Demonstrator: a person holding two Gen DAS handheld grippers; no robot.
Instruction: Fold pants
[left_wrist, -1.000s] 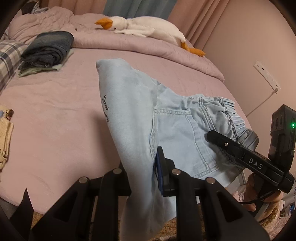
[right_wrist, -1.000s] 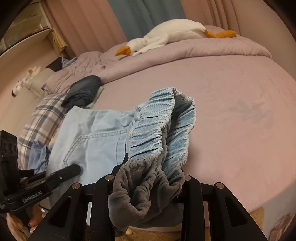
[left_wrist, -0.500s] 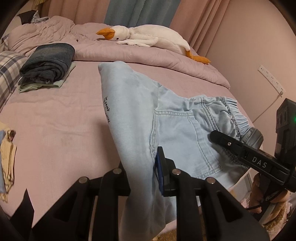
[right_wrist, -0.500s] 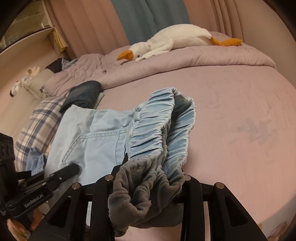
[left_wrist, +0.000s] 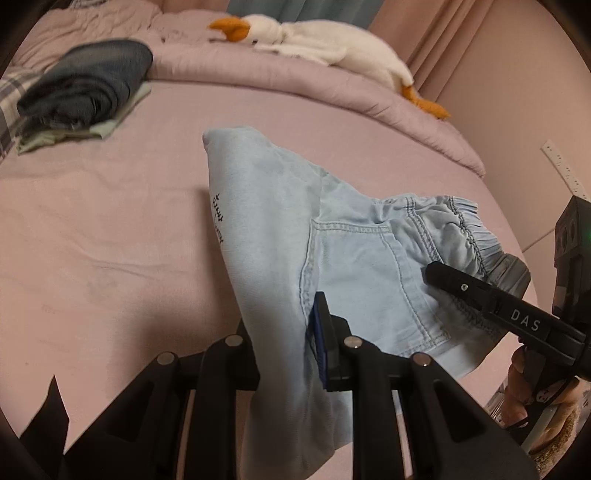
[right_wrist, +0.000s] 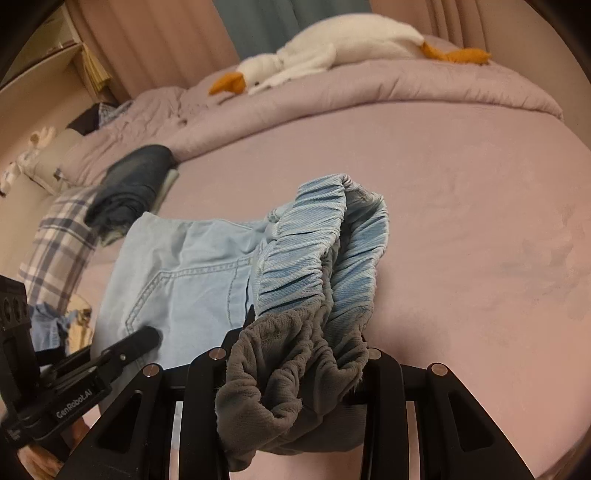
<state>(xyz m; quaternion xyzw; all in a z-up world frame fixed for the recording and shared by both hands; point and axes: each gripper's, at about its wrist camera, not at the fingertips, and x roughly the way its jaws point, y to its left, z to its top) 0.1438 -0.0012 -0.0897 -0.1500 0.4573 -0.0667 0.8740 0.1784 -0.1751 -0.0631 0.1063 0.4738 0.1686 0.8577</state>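
Note:
Light blue denim pants (left_wrist: 351, 266) hang stretched between my two grippers over the pink bed (left_wrist: 110, 229). My left gripper (left_wrist: 286, 347) is shut on a leg part of the pants, which drapes down past its fingers. My right gripper (right_wrist: 299, 354) is shut on the bunched elastic waistband (right_wrist: 325, 258) with its grey lining. In the left wrist view the right gripper (left_wrist: 491, 295) enters from the right, a hand under it. The left gripper (right_wrist: 110, 350) shows at the lower left of the right wrist view. A back pocket (right_wrist: 195, 291) faces up.
A folded pile of dark clothes (left_wrist: 85, 88) lies at the bed's far left, next to a plaid pillow (right_wrist: 59, 240). A white plush goose (left_wrist: 321, 40) rests on the rolled quilt (left_wrist: 332, 88) at the back. A wall with a power strip (left_wrist: 561, 166) stands right.
Both grippers have carried the pants forward over the bed and a little lower. The goose and the clothes pile now look nearer. Both grips are unchanged.

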